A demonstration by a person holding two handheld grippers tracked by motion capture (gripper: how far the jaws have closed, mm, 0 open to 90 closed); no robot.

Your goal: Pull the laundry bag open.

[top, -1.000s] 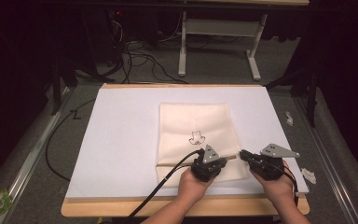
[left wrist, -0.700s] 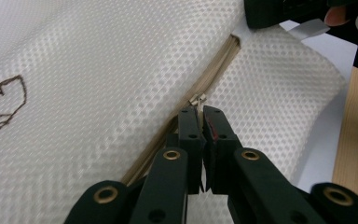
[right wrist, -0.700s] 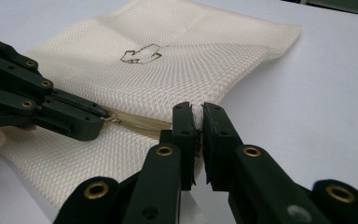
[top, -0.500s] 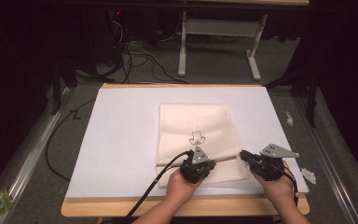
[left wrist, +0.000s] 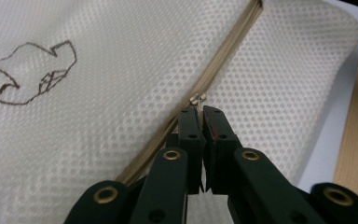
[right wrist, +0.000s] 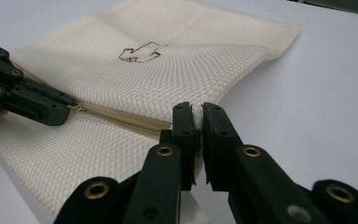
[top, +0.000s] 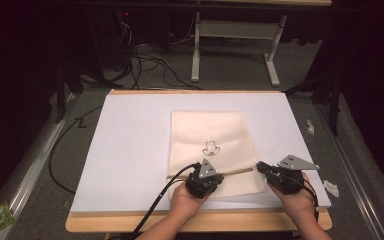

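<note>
- The cream mesh bag (top: 211,150) lies flat on the white sheet (top: 130,150), near the middle and toward my edge of the table (top: 200,222), with a small brown outline drawing (left wrist: 30,72) stitched on its face
- A tan zipper (left wrist: 223,56) runs across the bag close to its near end; its little metal pull (left wrist: 197,99) sits partway along
- My left gripper (left wrist: 199,112) is closed right down on that pull: the two jaws stand almost together, with the pull's tab pinched between their tips, and the tips rest against the mesh
- In the right gripper view I see the left gripper coming in from the left with its tips at the zipper line
- My right gripper (right wrist: 196,114) is shut on the bag's right edge at the zipper's end; a small fold of the mesh sticks up between the jaws, which are nearly touching
- From the high view, my two hands sit side by side at the bag's near end, left hand (top: 187,200) on the zipper, right hand (top: 295,200) at the bag's corner
- A black cable (top: 165,200) trails from the left gripper back over the table's edge
</note>
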